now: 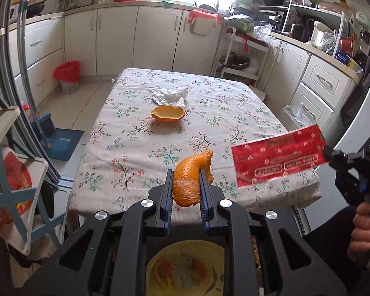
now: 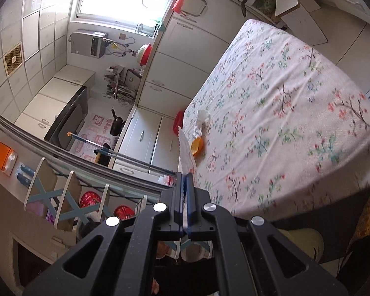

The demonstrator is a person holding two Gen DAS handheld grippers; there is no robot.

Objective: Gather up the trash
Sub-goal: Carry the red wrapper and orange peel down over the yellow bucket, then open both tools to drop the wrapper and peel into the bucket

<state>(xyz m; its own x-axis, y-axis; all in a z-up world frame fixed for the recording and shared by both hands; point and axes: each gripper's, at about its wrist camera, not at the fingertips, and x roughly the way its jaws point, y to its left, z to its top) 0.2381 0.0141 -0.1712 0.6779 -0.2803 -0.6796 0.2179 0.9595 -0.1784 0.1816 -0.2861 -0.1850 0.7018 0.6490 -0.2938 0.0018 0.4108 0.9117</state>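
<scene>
My left gripper [image 1: 185, 172] is shut on a piece of orange peel [image 1: 190, 177] and holds it over the near edge of the table [image 1: 234, 93], above a yellow bin [image 1: 209, 249] that holds trash. My right gripper [image 1: 329, 155] is shut on a red wrapper [image 1: 278, 159] at the table's right edge; in the right wrist view the wrapper [image 2: 186, 150] shows edge-on between the shut fingers of the right gripper [image 2: 185, 175]. A bowl-shaped orange peel half [image 1: 168, 113] and a crumpled white tissue [image 1: 170, 95] lie on the table; the peel half [image 2: 197, 145] and the tissue [image 2: 201, 120] also show in the right wrist view.
The table has a floral cloth [image 2: 283, 98]. A small bin with a red bag [image 1: 67, 76] stands on the floor at the far left. A blue dustpan [image 1: 61, 143] stands left of the table. Kitchen cabinets [image 1: 116, 39] and a cluttered counter [image 1: 320, 44] ring the room.
</scene>
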